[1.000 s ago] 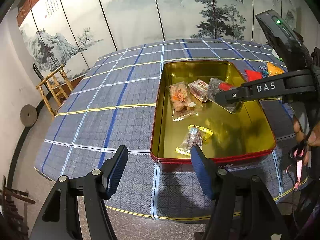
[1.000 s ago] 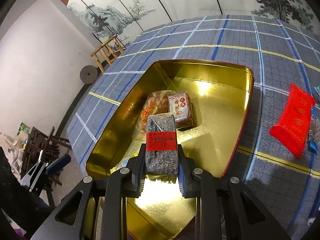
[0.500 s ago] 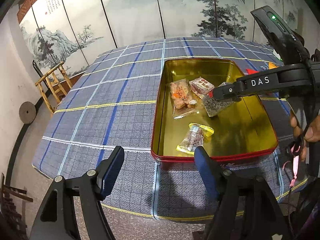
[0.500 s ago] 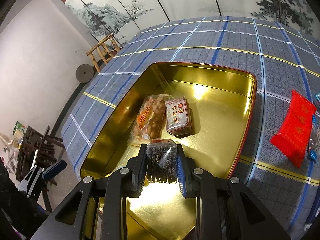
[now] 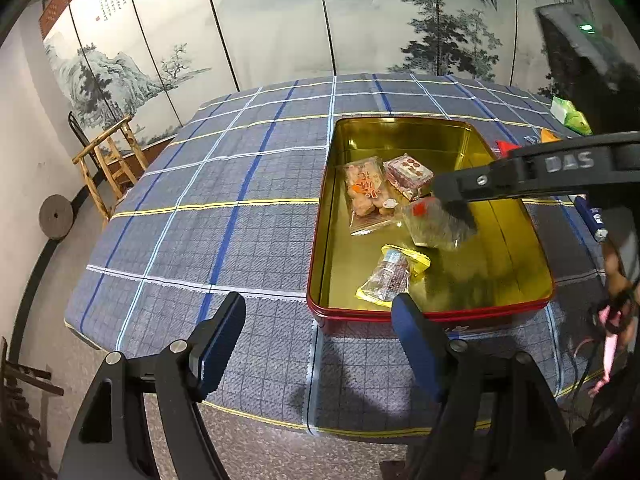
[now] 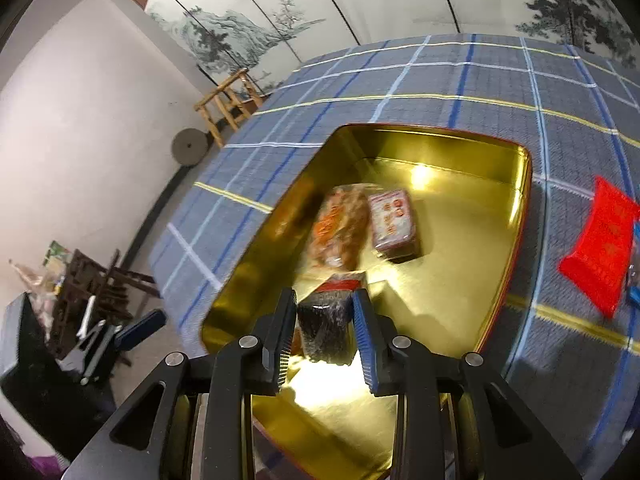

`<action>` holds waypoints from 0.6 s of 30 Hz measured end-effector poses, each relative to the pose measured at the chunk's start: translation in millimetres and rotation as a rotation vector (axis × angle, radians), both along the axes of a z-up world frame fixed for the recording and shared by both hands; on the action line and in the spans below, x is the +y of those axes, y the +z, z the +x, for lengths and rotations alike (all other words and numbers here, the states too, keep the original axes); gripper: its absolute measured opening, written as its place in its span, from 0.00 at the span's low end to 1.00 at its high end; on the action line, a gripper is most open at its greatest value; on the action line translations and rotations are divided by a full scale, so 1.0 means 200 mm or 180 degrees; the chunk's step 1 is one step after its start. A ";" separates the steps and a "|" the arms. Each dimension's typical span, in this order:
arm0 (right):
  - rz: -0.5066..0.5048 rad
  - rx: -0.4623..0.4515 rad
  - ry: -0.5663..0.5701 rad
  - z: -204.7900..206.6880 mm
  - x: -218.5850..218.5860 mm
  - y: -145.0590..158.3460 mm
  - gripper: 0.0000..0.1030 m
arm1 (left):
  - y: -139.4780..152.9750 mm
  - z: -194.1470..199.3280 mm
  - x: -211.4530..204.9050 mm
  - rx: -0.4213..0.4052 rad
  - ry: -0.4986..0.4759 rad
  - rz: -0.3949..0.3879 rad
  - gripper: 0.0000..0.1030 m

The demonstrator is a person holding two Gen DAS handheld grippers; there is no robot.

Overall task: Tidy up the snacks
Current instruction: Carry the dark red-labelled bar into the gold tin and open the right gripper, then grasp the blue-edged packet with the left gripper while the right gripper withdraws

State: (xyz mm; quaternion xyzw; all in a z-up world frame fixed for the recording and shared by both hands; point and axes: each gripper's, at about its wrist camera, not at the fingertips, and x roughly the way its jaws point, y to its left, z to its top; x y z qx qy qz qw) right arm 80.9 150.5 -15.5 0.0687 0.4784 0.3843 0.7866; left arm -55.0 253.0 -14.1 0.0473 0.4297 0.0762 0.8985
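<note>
Dark snack pack (image 6: 326, 326) btwn fingers (image 6: 362, 330) (in tin (image 6: 520, 216))

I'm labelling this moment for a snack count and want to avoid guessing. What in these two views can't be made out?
- Dark snack pack: motion blur in both views; whether the right gripper pads still press it is unclear, its jaws having just been opening.
- Snacks beside the tin: in the left wrist view the right gripper covers most; a green pack peeks out.
- Blue item: cut by the right wrist view's edge.
- Print on every wrapper: too small.
</note>
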 end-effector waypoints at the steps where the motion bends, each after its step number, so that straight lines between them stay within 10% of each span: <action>1: 0.0059 -0.0019 0.0011 -0.02 -0.01 0.01 0.31 | 0.00 0.00 0.00 0.0002 0.0001 -0.0001 0.70; 11: 0.0269 -0.0474 -0.0588 -0.19 -0.65 0.16 0.32 | 0.07 -0.02 -0.07 -0.0070 -0.0100 0.0011 0.71; 18: -0.0344 -0.0552 -0.1541 -0.28 -1.39 0.04 0.34 | 0.12 0.01 -0.26 -0.0075 -0.0369 0.0028 0.71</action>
